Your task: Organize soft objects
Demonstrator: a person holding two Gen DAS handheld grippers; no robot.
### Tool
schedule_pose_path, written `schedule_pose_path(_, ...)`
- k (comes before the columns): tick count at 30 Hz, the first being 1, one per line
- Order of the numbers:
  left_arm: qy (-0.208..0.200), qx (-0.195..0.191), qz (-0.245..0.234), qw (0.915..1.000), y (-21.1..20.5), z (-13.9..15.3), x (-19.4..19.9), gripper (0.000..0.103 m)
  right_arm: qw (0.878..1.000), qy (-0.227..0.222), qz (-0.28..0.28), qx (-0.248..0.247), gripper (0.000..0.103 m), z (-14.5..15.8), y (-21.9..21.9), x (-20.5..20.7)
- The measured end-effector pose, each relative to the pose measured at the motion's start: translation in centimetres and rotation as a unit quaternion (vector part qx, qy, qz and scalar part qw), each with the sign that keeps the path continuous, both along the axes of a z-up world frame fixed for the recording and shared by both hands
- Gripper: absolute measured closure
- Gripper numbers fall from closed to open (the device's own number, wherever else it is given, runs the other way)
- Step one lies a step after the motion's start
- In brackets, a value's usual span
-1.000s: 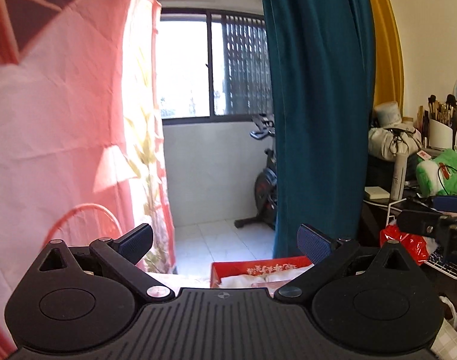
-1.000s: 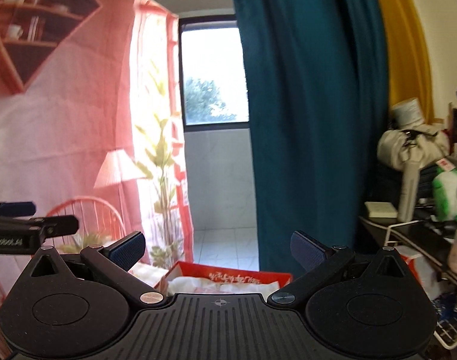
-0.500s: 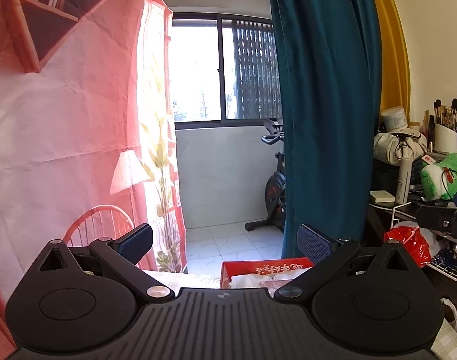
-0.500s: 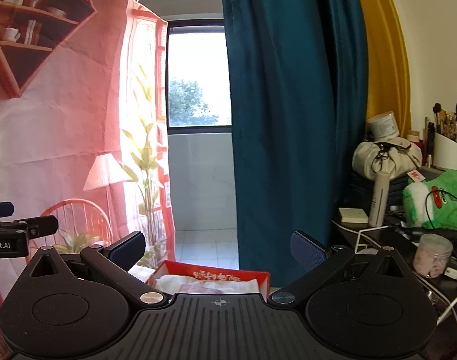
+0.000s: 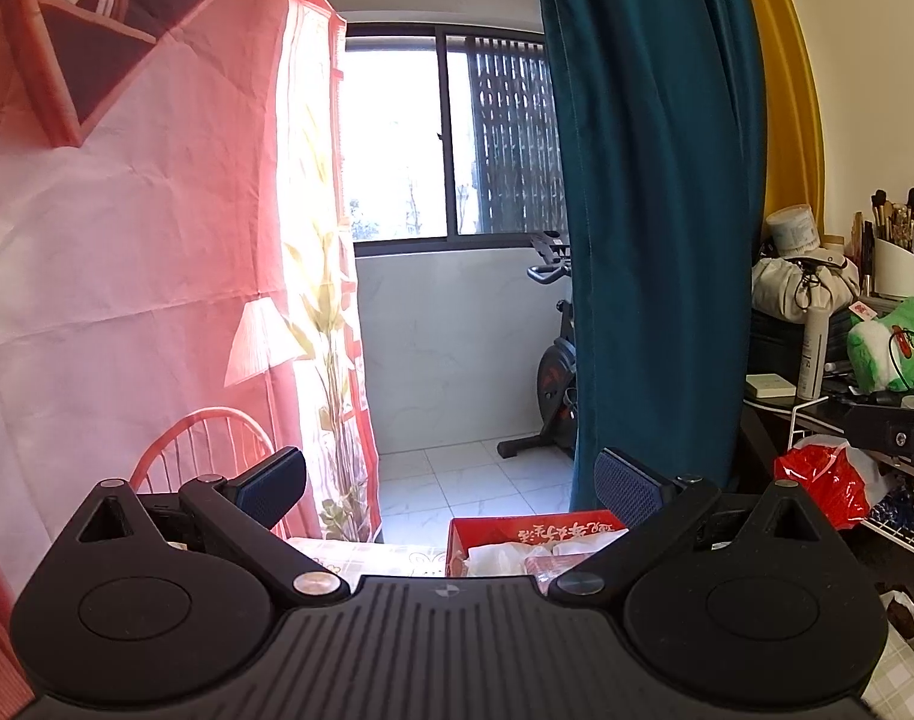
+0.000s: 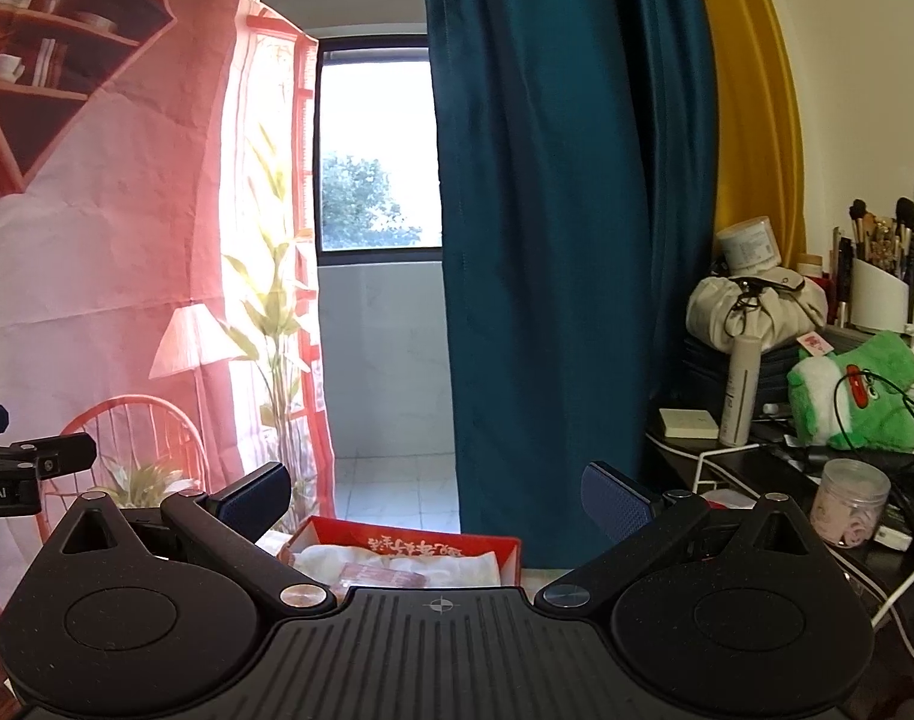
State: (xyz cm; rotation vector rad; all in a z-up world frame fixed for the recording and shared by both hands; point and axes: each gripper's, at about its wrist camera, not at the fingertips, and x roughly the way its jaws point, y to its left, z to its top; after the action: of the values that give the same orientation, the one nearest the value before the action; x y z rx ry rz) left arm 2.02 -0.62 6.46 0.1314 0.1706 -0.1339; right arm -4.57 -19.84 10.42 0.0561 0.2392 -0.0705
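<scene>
Red box (image 6: 409, 546), paper-sided with printed characters on its far wall, sits low centre in both wrist views, just past the gripper bodies; pale folded soft goods fill it, a pinkish packet among them. In the left view the box (image 5: 532, 531) lies right of centre, near the right finger.

Change since a second ago: both cameras have swung. The pink printed backdrop (image 5: 127, 240) takes up less of the left view than before, the window (image 5: 451, 138) and exercise bike (image 5: 556, 372) now show in full. In the right view the cluttered desk (image 6: 757, 462) has come further into frame, with the green plush toy (image 6: 853, 390) and a small clear jar (image 6: 853, 498) now plain.

Left gripper (image 5: 451, 480): fingers spread wide, nothing between them. Right gripper (image 6: 436, 489): same, fingers wide apart and empty. Each tool's edge shows in the other's view, left at the far left margin, right at the far right.

Room to move: open air ahead of both tools, over the box and toward the tiled floor (image 5: 457, 480). Teal curtain (image 6: 565, 240) hangs just behind the box's right end. Backdrop bounds the left side. Desk edge, a white wire rack (image 5: 901, 534) and a red plastic bag (image 5: 823, 486) crowd the right. Plush toy sits well apart from the box, on the desk.
</scene>
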Motion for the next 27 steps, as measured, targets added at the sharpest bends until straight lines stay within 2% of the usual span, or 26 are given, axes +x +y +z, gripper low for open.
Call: schedule_pose_path(27, 0.004, -0.011, -0.003, 0.9999, 0.67, 0.14, 0.07, 0.0, 1.0, 0.004, -0.002, -0.005, 0.0, -0.35, -0.05, 0.06)
